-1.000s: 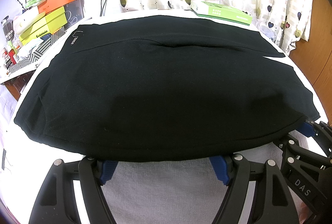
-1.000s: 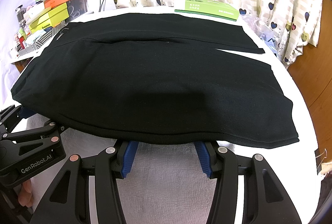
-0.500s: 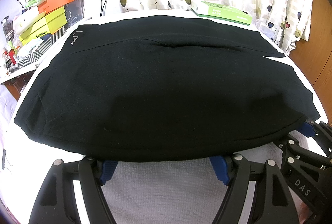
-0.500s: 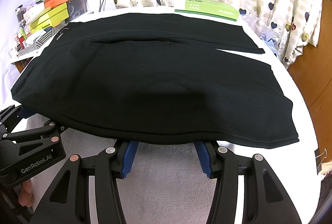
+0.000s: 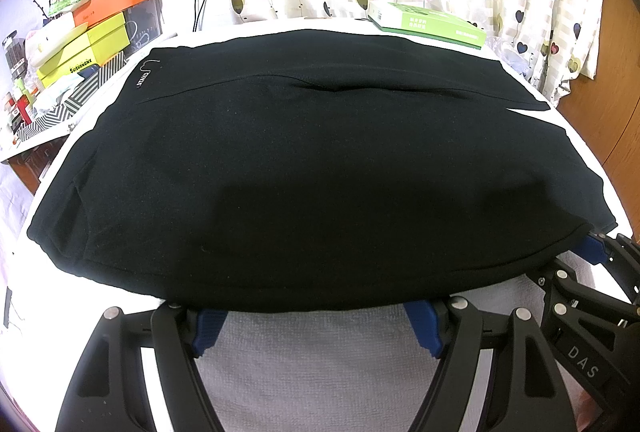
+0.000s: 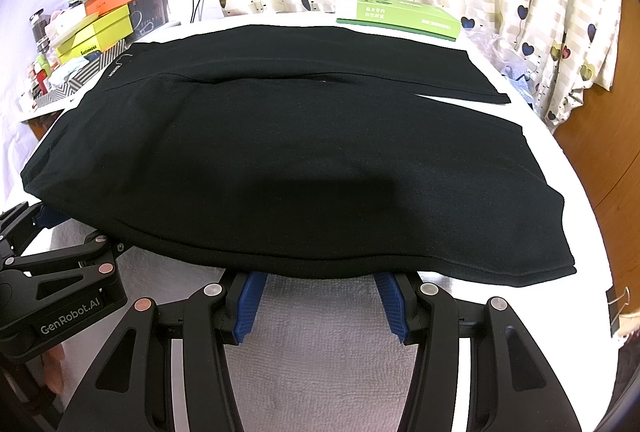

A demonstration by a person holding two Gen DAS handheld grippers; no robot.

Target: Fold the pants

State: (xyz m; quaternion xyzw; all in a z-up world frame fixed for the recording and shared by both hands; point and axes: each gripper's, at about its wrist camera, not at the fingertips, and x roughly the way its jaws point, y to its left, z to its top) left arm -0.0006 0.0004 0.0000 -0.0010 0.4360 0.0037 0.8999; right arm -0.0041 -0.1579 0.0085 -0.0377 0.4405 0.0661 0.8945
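The black pants (image 5: pixel 320 160) lie flat across the tabletop (image 6: pixel 560 168), legs running right. Both grippers, left (image 5: pixel 316 316) and right (image 6: pixel 320 296), sit at the near hem, jaws apart. Pinch that edge at both points evenly, lift together, then carry it far.

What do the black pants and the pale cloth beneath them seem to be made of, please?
The black pants look like a matte, soft knit, perhaps cotton jersey: no sheen, faint lint specks. The pale cloth looks like terry towelling, with a fine looped, nubby texture.
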